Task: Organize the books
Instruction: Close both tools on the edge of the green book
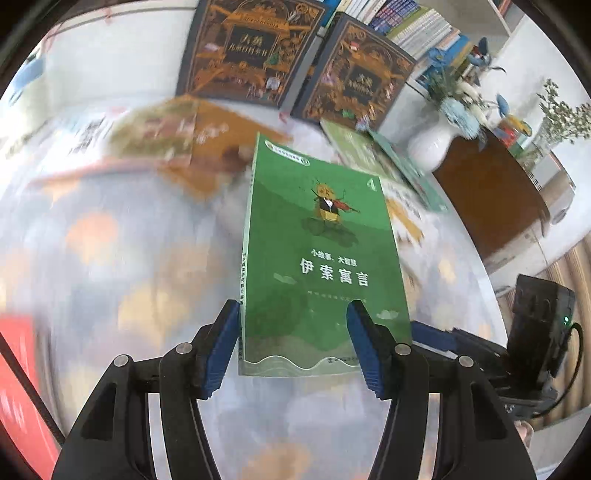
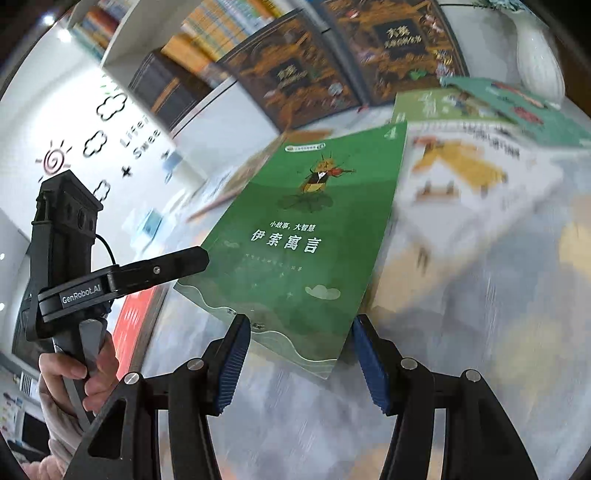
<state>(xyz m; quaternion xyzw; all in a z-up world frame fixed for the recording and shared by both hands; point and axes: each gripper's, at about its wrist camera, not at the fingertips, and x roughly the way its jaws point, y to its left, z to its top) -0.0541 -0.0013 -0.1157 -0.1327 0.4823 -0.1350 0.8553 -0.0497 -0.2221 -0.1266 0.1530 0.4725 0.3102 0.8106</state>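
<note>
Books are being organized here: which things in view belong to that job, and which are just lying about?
Job:
green book, between both grippers, left and right
two dark books propped upright
loose books on the table

Lying about:
white vase with flowers
brown cabinet

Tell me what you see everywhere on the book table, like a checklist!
Surface: white table, blurred.
Job's things: green book up off the table; two dark ornate books standing at the back; flat books lying about.
Clutter: white vase with flowers.
Grippers: left gripper and right gripper both have jaws apart around the green book's near edge; which one bears it is unclear.
Cables: black cable at the right gripper's body.
Surroundings: bookshelf, brown cabinet, wall decals.
</note>
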